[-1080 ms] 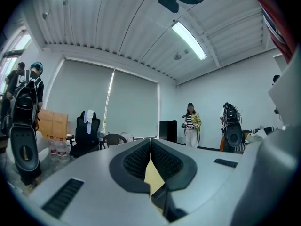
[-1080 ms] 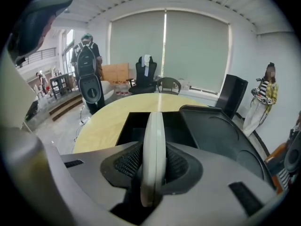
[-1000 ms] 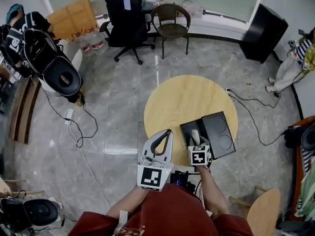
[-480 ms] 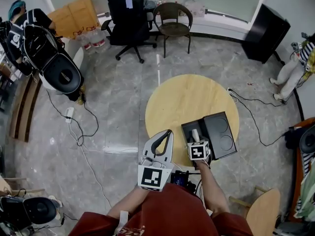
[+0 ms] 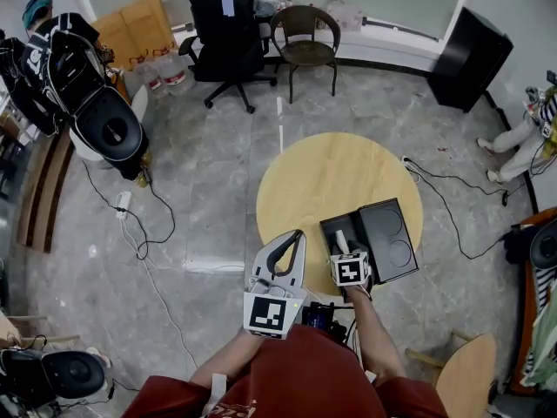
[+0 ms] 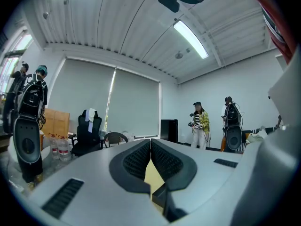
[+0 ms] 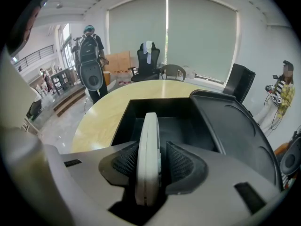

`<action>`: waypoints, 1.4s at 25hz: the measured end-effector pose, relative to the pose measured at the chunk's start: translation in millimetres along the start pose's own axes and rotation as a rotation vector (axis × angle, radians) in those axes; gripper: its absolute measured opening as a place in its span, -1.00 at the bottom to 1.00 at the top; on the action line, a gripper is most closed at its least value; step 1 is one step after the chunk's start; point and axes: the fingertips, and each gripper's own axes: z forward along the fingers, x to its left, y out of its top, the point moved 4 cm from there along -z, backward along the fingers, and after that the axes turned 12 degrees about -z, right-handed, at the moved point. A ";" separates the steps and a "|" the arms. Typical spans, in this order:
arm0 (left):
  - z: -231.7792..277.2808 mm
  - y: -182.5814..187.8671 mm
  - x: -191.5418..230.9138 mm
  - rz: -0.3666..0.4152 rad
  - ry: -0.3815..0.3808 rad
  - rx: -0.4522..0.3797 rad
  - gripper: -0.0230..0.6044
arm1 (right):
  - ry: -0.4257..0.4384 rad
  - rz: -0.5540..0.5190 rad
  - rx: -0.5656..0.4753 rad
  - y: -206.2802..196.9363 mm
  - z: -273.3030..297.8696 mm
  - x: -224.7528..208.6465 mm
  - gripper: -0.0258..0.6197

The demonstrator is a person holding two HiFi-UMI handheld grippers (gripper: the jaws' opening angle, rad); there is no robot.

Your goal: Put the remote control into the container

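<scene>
An off-white remote control (image 7: 148, 154) stands on edge between the jaws of my right gripper (image 7: 153, 163), tilted down into the open black container (image 7: 123, 121). These jaws have just been opening. The left pad (image 7: 126, 160) still touches the remote, and a dark gap shows before the right pad (image 7: 181, 166). In the head view the remote (image 5: 345, 240) pokes into the container (image 5: 329, 227) ahead of the right gripper (image 5: 345, 252). My left gripper (image 5: 298, 232) hovers level beside the table's near left edge, and its gripper view shows the left gripper (image 6: 150, 142) shut with nothing in it.
The container's black lid (image 5: 387, 238) lies open to its right on the round wooden table (image 5: 322, 172). Beyond the table are a brown chair (image 5: 305, 37) and a black office chair (image 5: 224, 33). Cables (image 5: 139, 225) trail over the floor at left.
Both grippers stay nearly where they were, with the remote still in the box opening. A person at the right edge has shifted a little.
</scene>
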 end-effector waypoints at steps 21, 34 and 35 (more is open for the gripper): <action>2.0 -5.8 -3.4 0.020 -0.001 0.090 -0.87 | 0.014 0.043 -0.187 45.1 -62.0 -10.0 -0.40; 4.8 -9.9 -5.3 0.026 -0.001 0.097 -0.87 | -0.063 0.069 -0.505 89.3 -164.1 -13.4 -0.40; 5.3 -10.4 -5.6 0.025 -0.001 0.096 -0.87 | -0.083 0.056 -0.539 93.2 -172.8 -12.5 -0.40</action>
